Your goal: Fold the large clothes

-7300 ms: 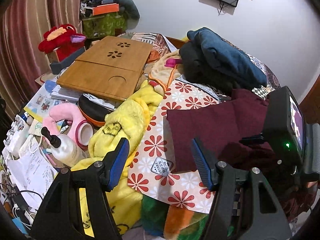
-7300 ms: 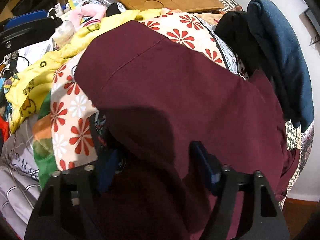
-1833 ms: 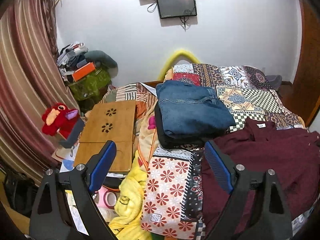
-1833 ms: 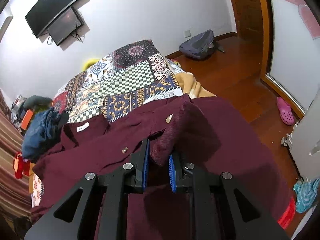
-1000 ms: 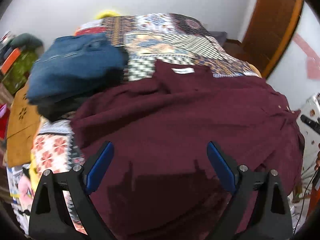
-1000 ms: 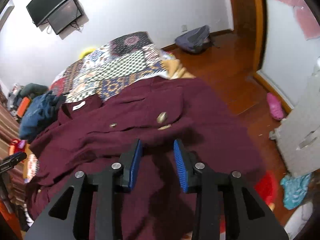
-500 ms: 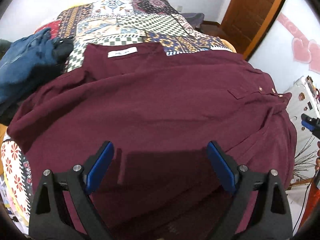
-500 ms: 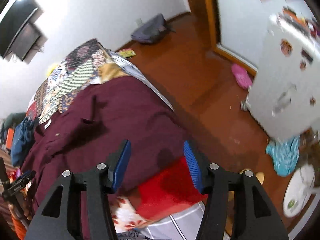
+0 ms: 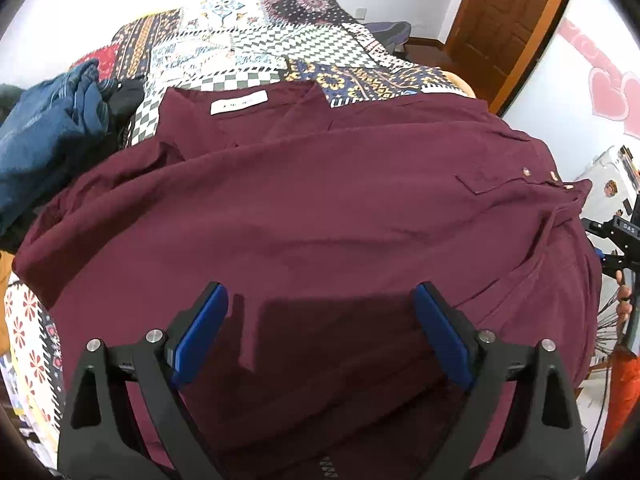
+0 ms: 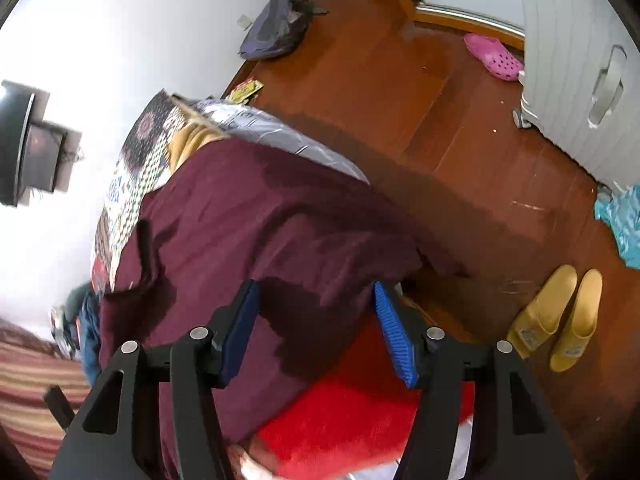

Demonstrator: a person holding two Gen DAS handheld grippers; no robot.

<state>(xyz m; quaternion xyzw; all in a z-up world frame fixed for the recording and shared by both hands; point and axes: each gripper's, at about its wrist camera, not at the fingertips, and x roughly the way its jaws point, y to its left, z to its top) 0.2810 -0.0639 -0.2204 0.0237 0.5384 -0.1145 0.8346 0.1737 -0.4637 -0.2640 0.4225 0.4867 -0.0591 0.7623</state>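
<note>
- The maroon shirt point(image 9: 312, 208) lies spread across the bed point(image 9: 280, 40), collar at the far side; no fold is made yet.
- Your left gripper point(image 9: 320, 332) hangs released above it.
- Your right gripper point(image 10: 316, 328) jaws are opening, gripping nothing.

My maroon shirt point(image 9: 320, 220) is matt, soft woven cloth lying on the patchwork bedspread point(image 9: 280, 40), a printed cotton-like fabric. Beside that bedspread, the floor point(image 10: 460, 120) is glossy reddish wood, and my right gripper point(image 10: 316, 332) has ribbed blue pads on matt black plastic.

Patchwork bed point(image 9: 304, 36) — maroon shirt point(image 9: 320, 208), jeans point(image 9: 44, 128)
</note>
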